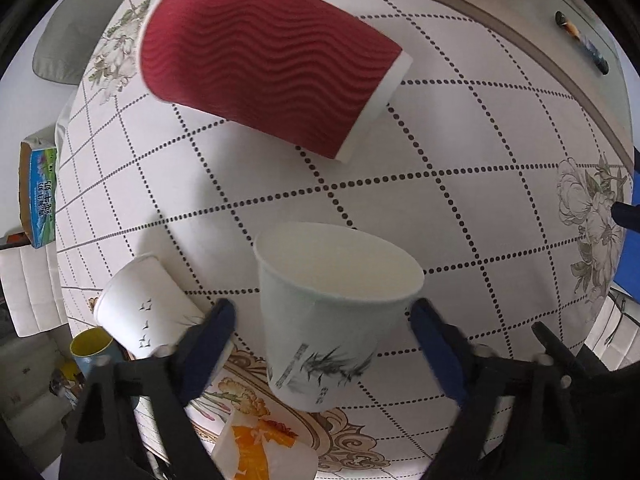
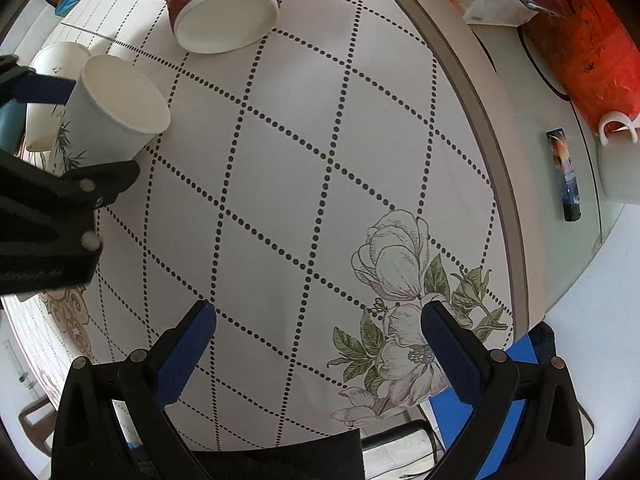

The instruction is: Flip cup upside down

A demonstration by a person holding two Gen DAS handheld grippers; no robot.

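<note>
A white paper cup with a grey bamboo print (image 1: 328, 320) stands upright, mouth up, on the dotted-grid tablecloth (image 1: 460, 184). My left gripper (image 1: 322, 332) is open, its blue pads on either side of the cup with small gaps. The cup also shows in the right wrist view (image 2: 116, 116). A second white cup (image 1: 148, 308) stands at its left. A red ribbed cup (image 1: 264, 60) stands farther off, and shows mouth up in the right wrist view (image 2: 224, 4). My right gripper (image 2: 320, 348) is open and empty above the cloth's flower print.
A milk carton box (image 1: 38, 192) and a grey cushion (image 1: 68, 36) lie beyond the table's left edge. A yellow-lined mug (image 1: 92, 346) sits low left. A dark lighter (image 2: 566, 176), a white mug (image 2: 618, 160) and an orange bag (image 2: 580, 28) lie on the glass strip at right.
</note>
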